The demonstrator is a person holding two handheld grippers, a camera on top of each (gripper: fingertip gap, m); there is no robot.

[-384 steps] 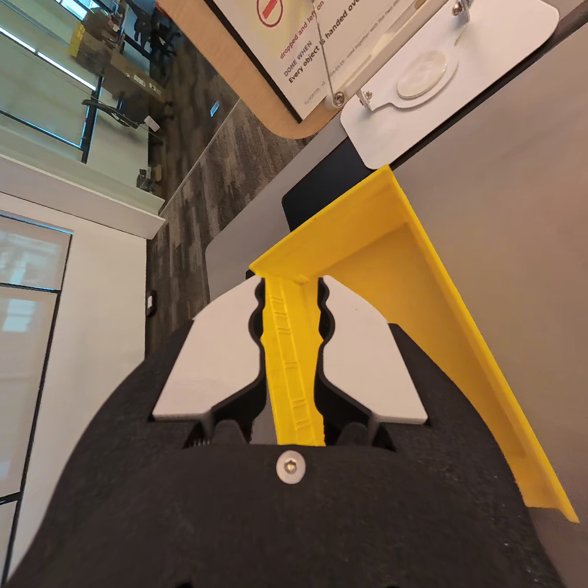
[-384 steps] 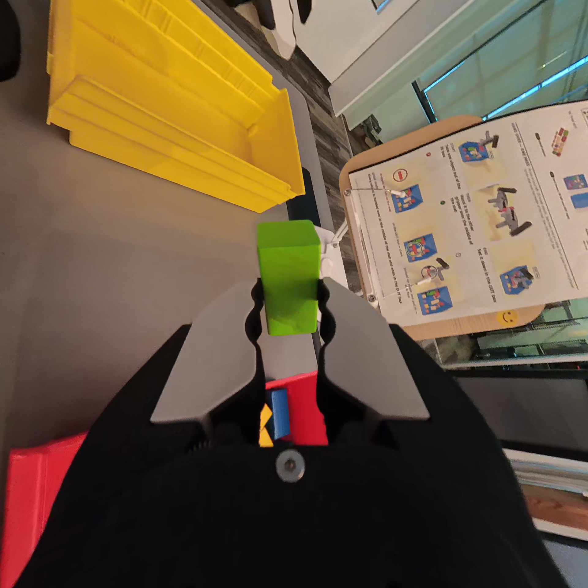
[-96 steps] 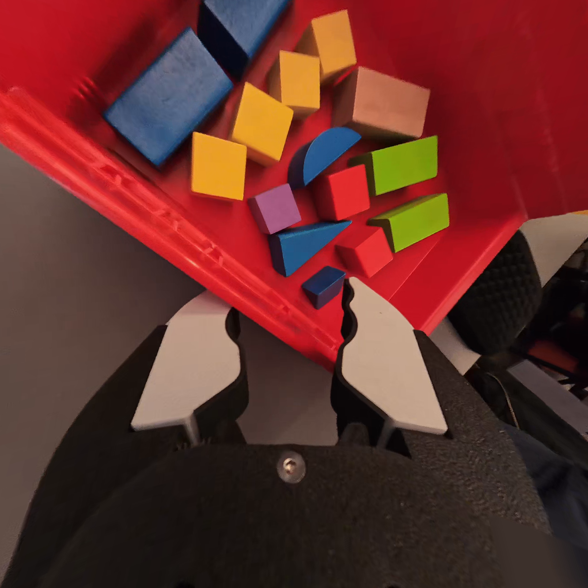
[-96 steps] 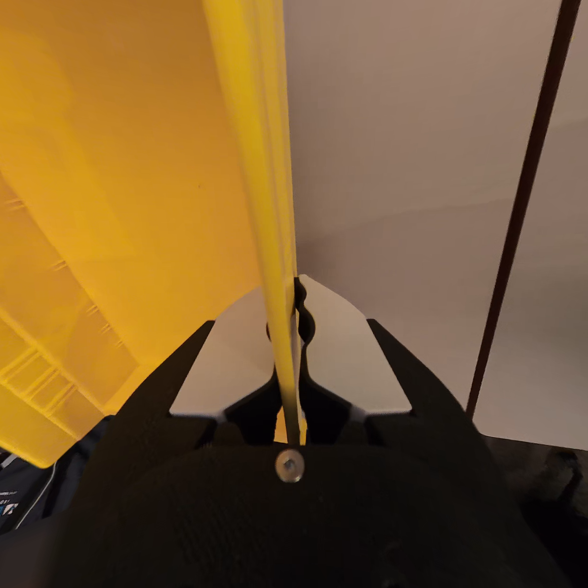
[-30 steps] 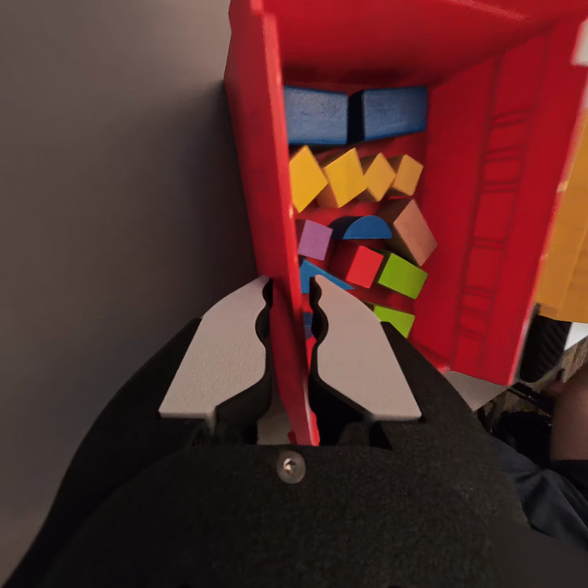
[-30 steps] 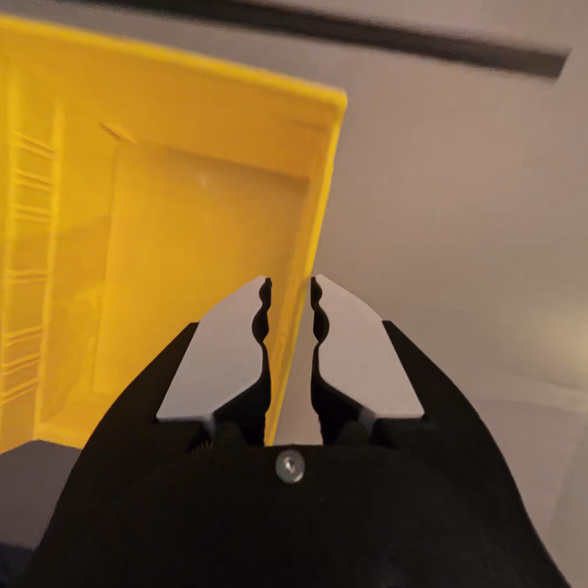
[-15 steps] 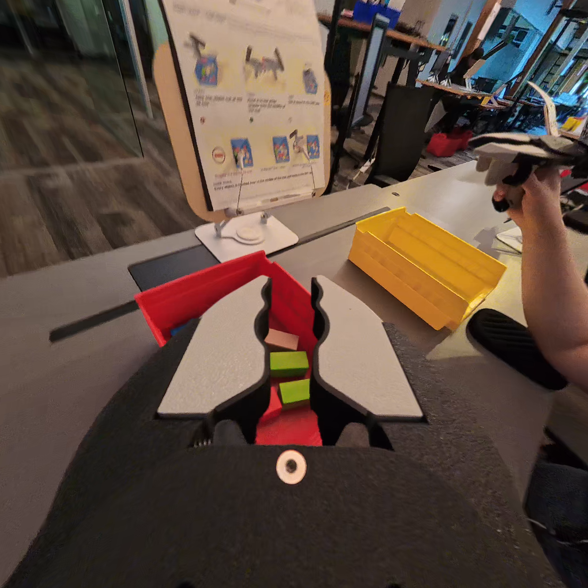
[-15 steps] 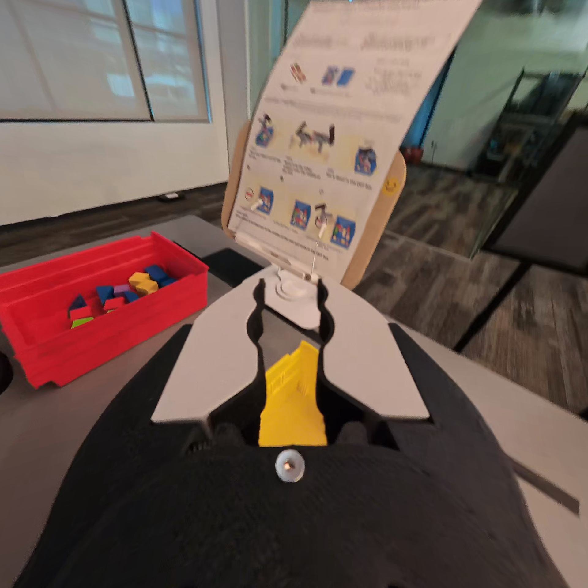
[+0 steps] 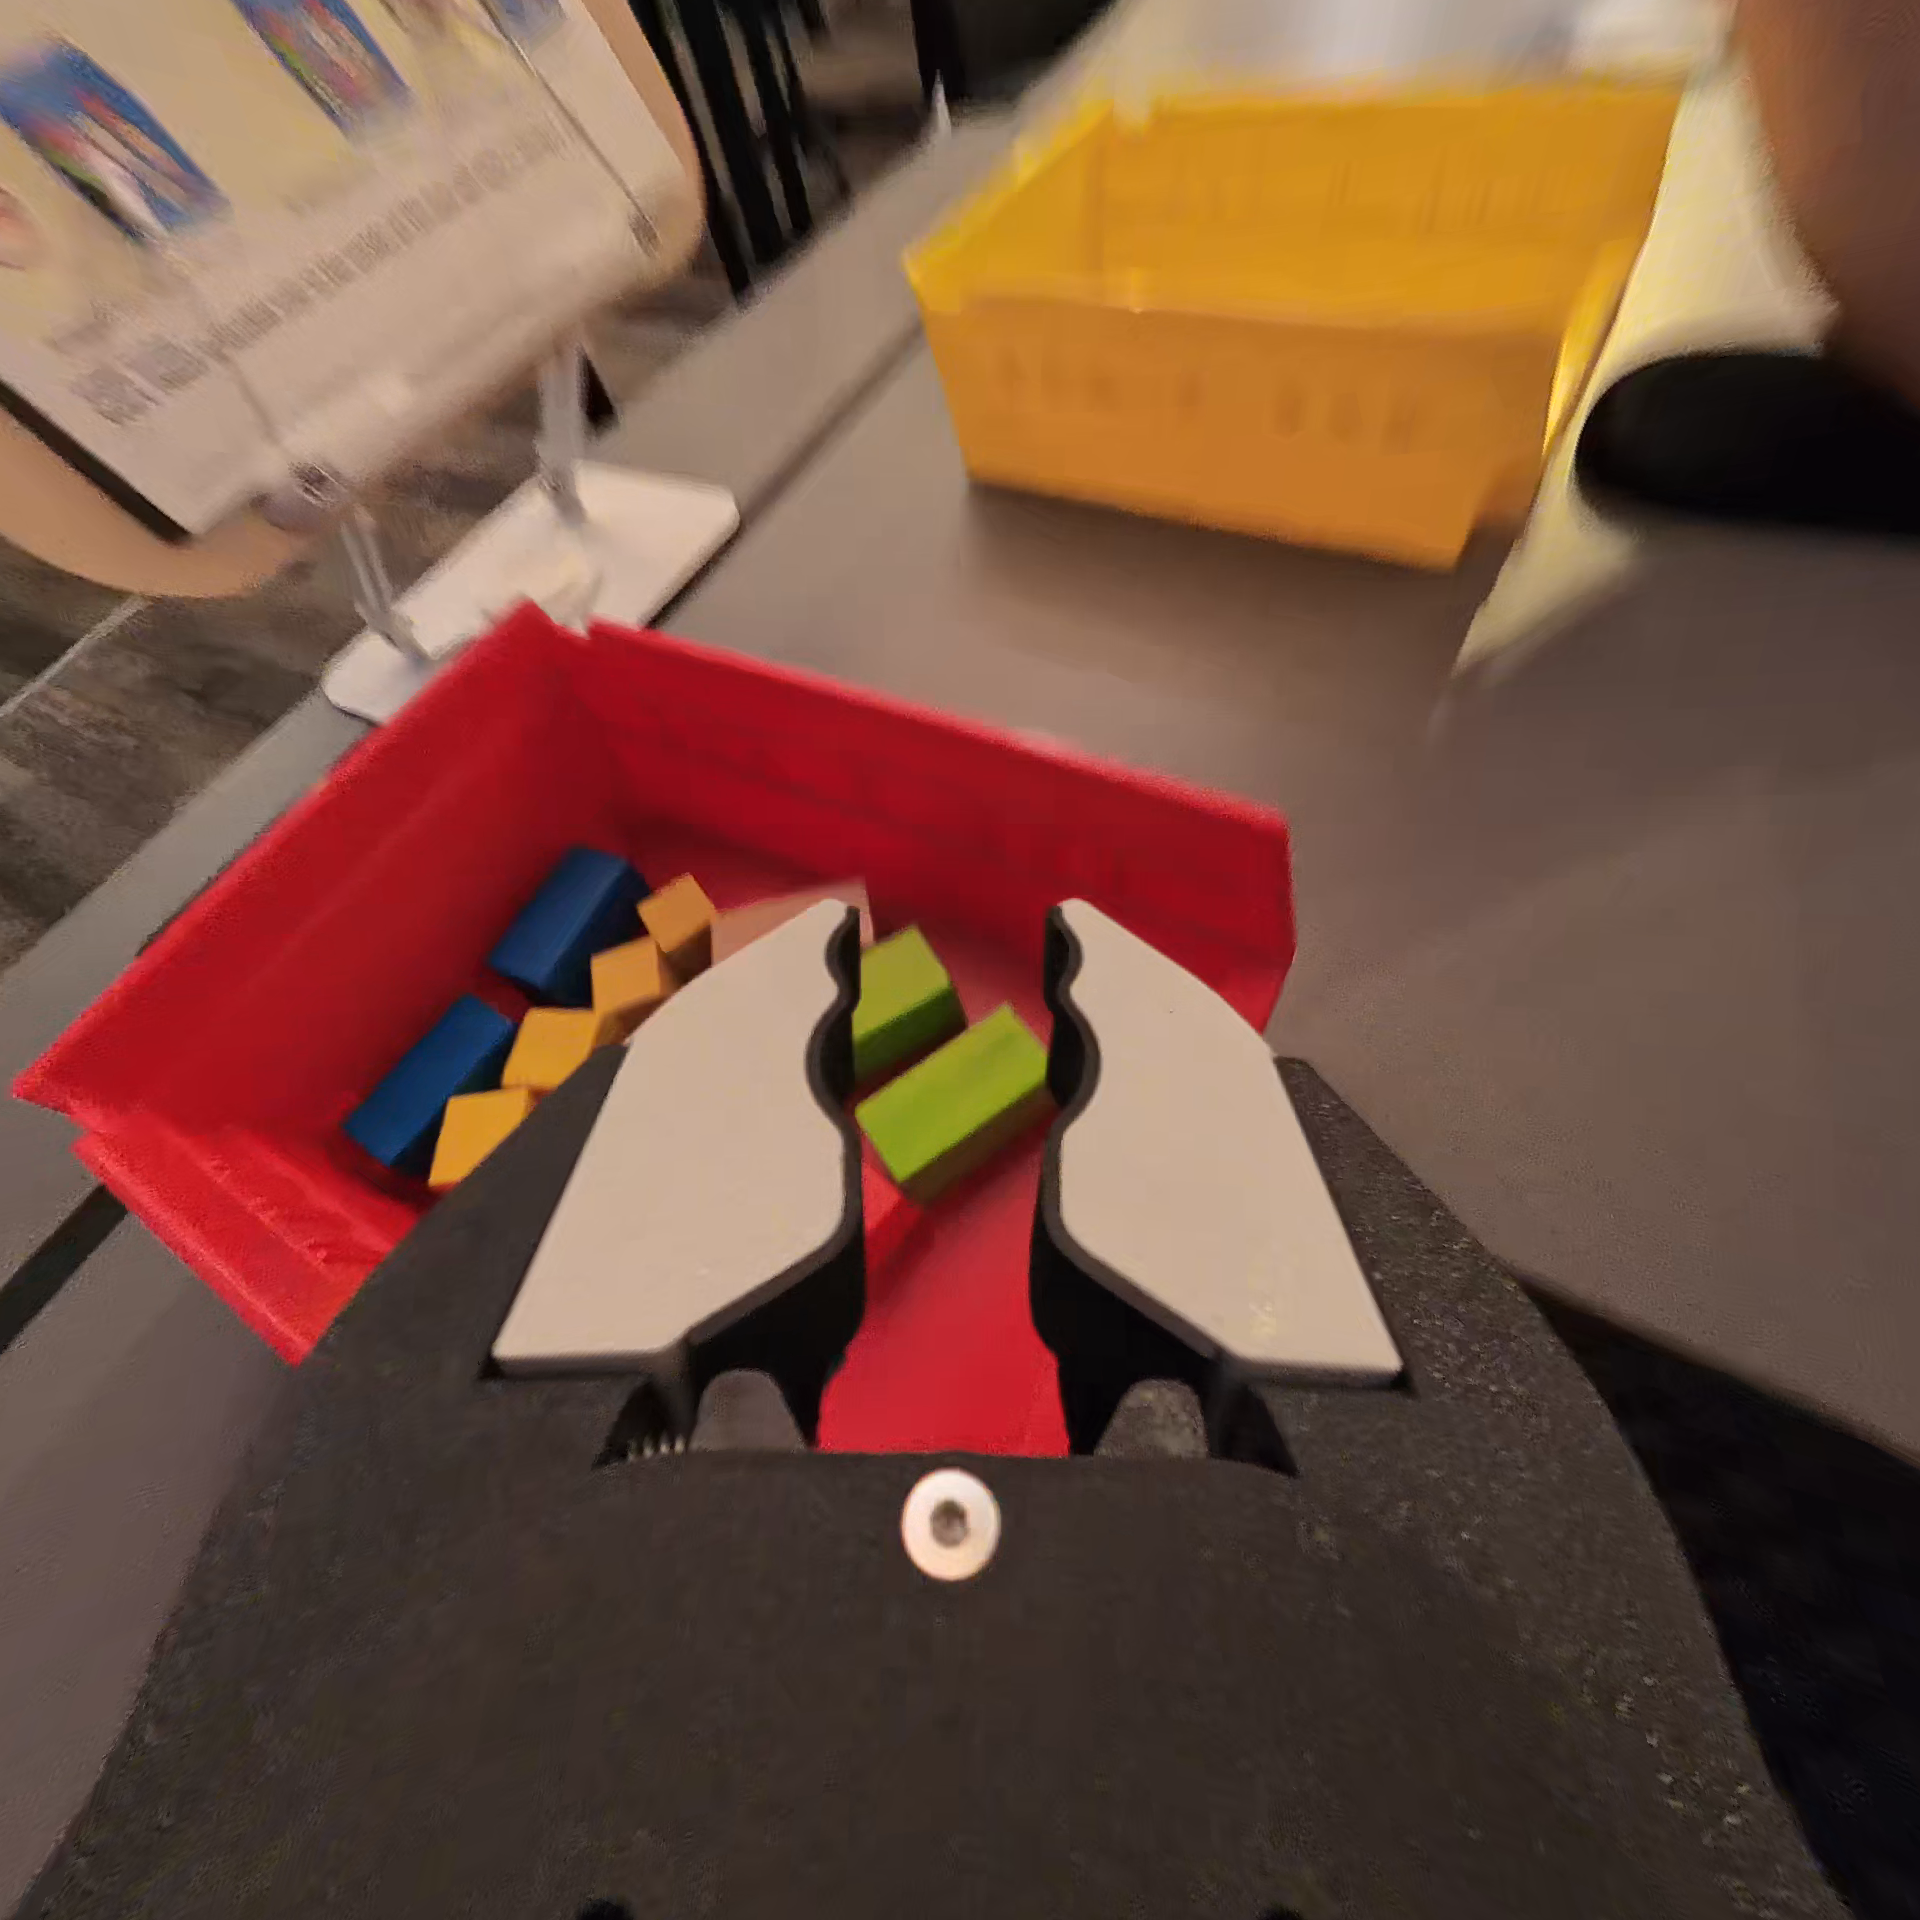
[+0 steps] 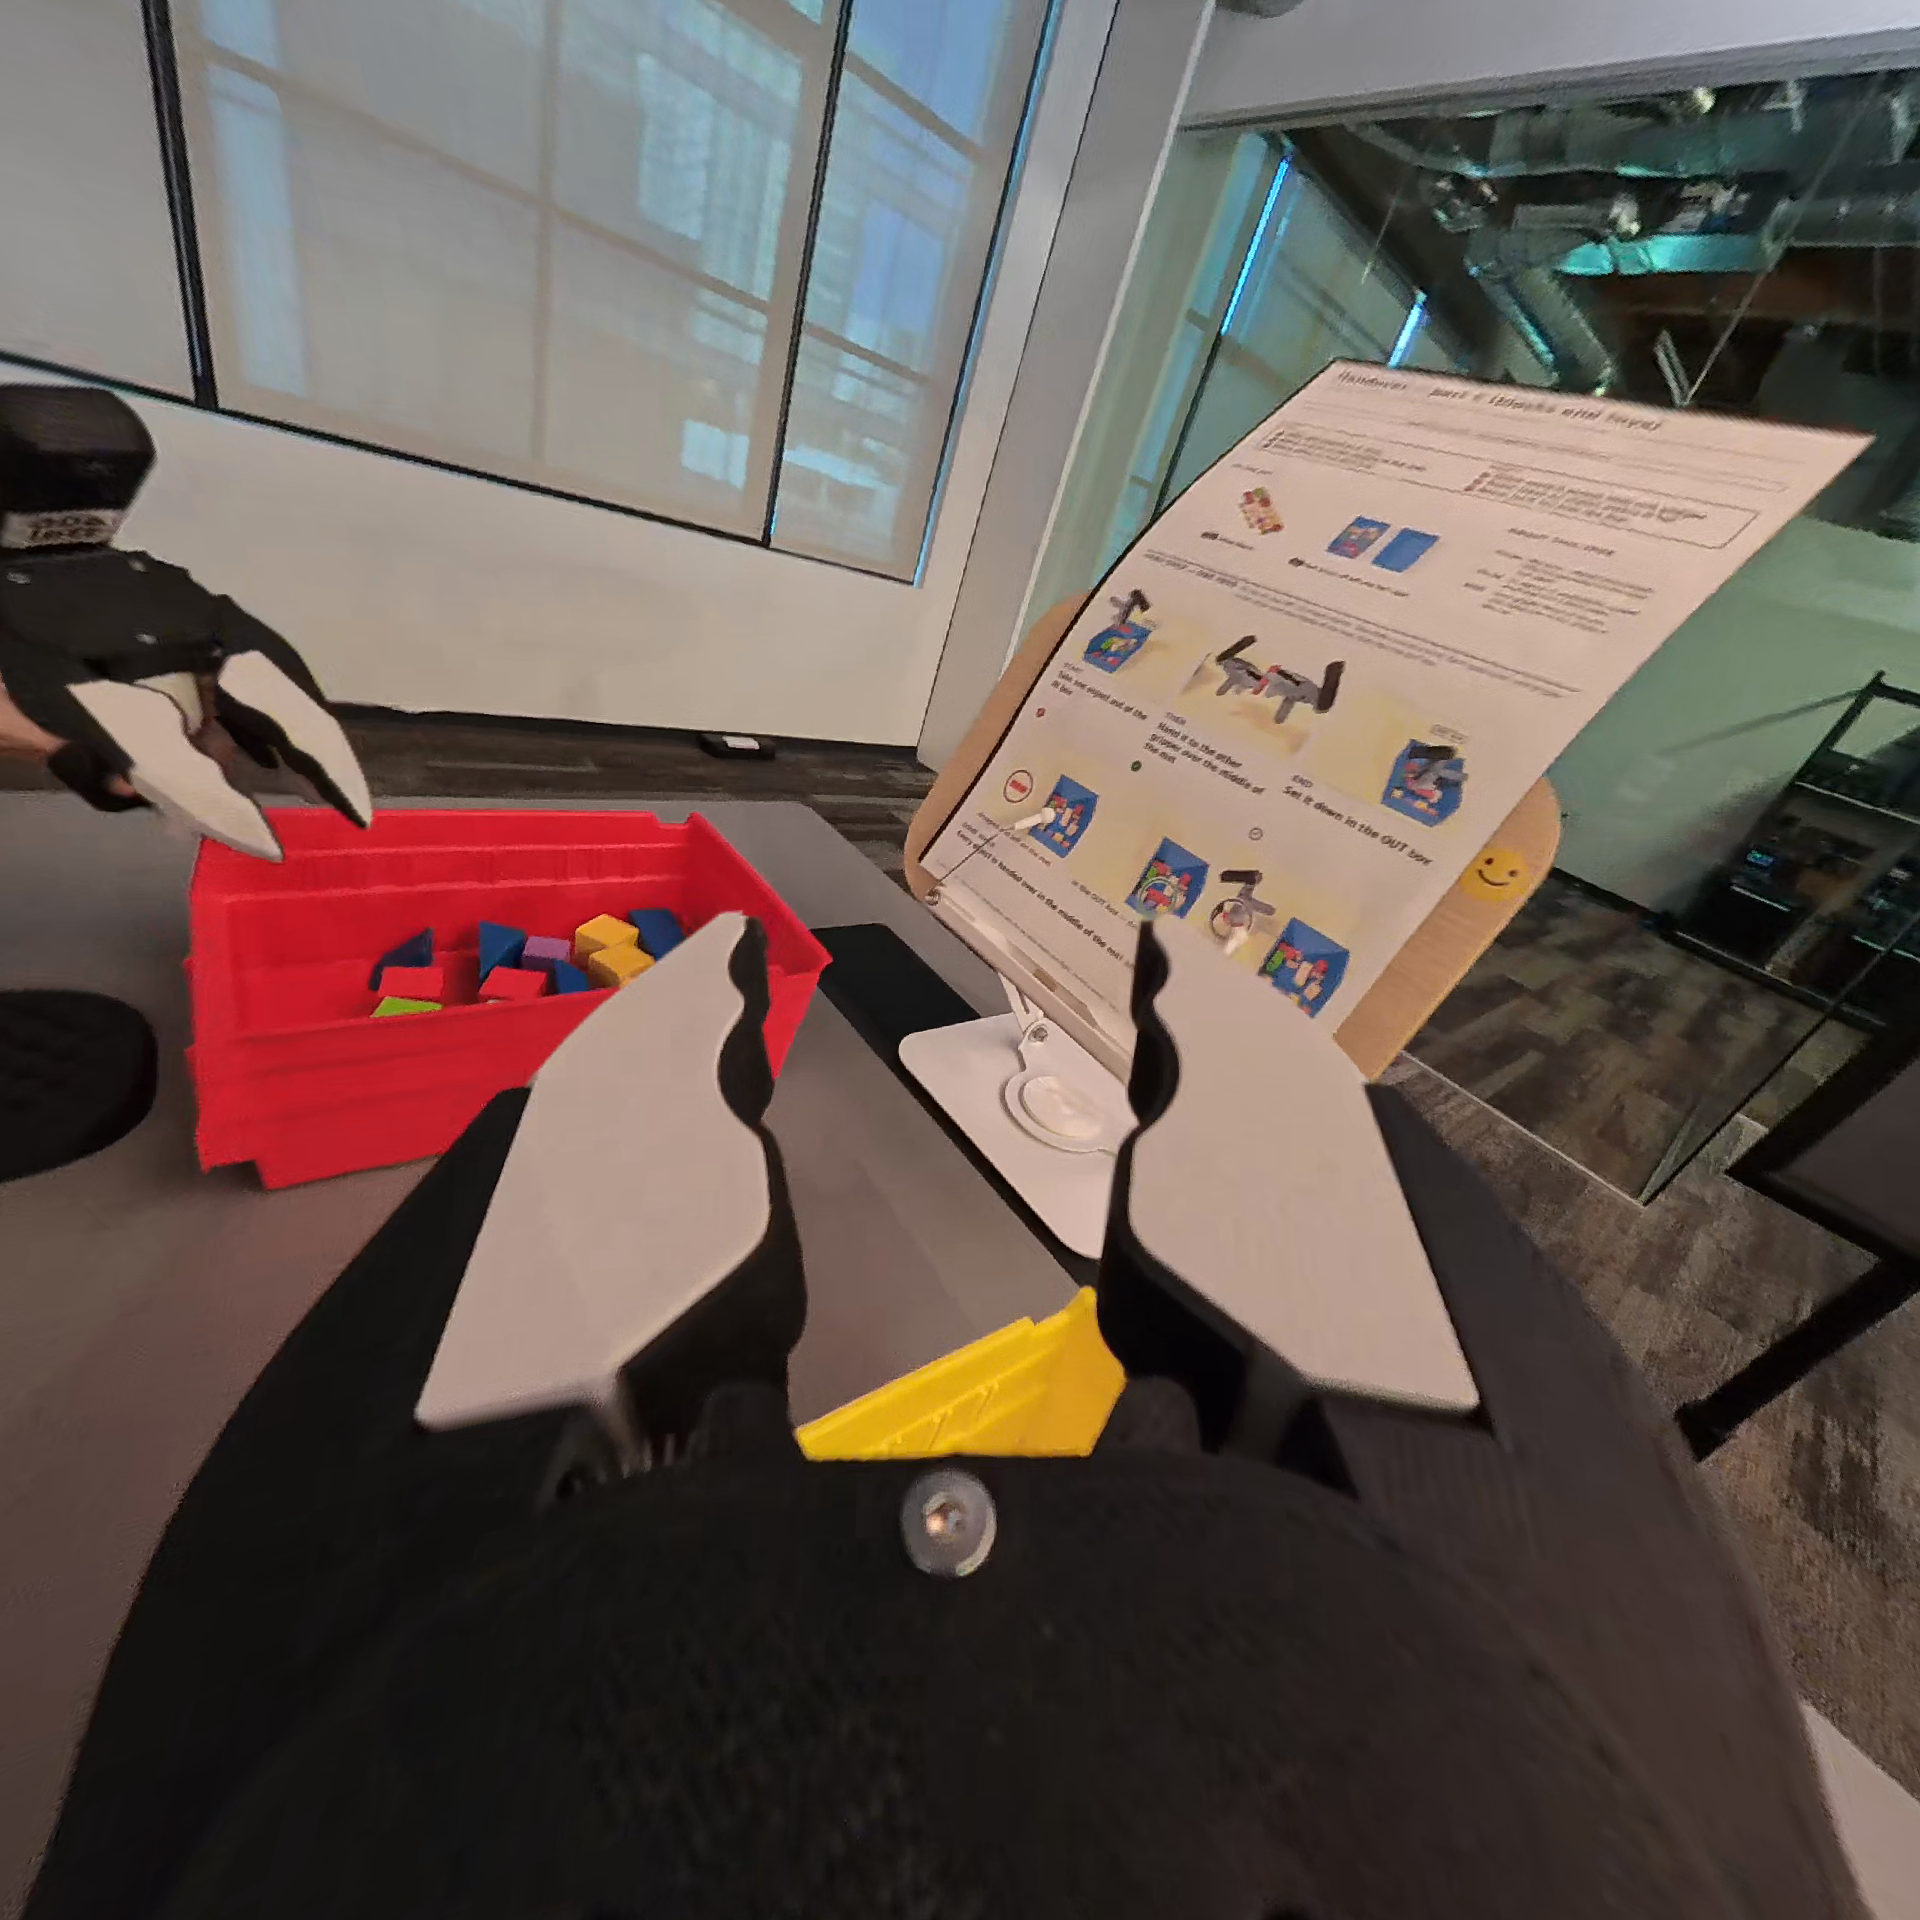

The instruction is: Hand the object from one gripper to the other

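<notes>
Left tool (image 9: pixel 951 925) now spread over red bin (image 9: pixel 312 935), right tool (image 10: pixel 940 940) spread wider, empty.

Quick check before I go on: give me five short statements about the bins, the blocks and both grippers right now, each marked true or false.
1. The left gripper is open and holds nothing. True.
2. The right gripper is clamped on a green block. False: it is open and empty.
3. The red bin has coloured blocks inside. True; two green blocks lie near the left gripper's fingertips.
4. The yellow bin is full of blocks. False: no blocks show in it, though the picture is blurred.
5. The instruction sheet lies flat on the table. False: it stands tilted on a white stand.
</notes>
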